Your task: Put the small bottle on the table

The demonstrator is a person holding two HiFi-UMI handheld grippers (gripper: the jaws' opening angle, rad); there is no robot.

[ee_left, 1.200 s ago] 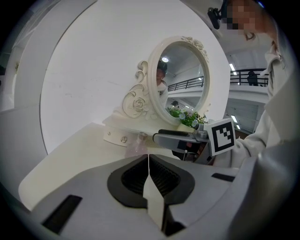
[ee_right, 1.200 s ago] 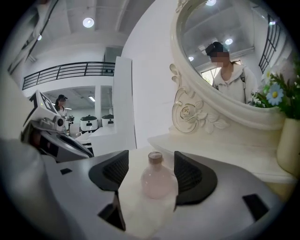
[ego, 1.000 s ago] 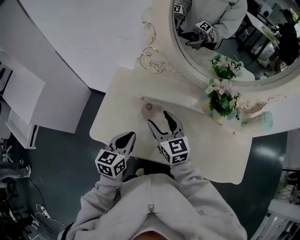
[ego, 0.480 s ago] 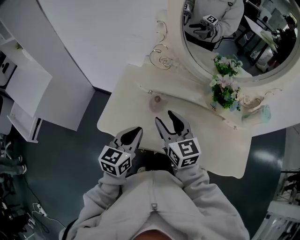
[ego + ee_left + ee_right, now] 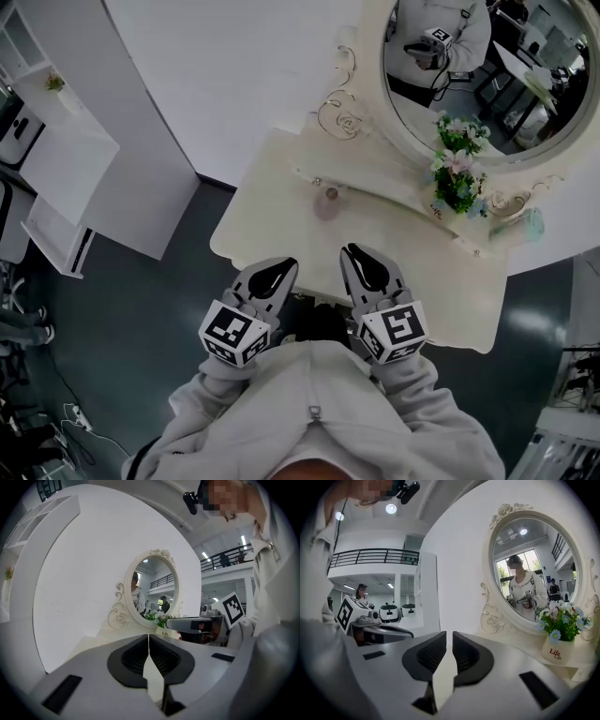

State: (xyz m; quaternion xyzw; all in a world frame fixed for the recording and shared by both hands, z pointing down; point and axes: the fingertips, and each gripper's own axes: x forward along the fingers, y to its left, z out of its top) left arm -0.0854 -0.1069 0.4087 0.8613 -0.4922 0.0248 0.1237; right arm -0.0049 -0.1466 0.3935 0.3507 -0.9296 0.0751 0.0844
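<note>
The small, pinkish, upright bottle [image 5: 328, 202] stands on the cream table [image 5: 262, 225], upper left of the nearer right gripper [image 5: 356, 253], whose empty jaws have just been closing.

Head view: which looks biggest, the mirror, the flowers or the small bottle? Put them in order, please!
1. mirror: the largest by far, though the picture's top edge cuts it off.
2. flowers: middle-sized.
3. small bottle: clearly the smallest.
</note>
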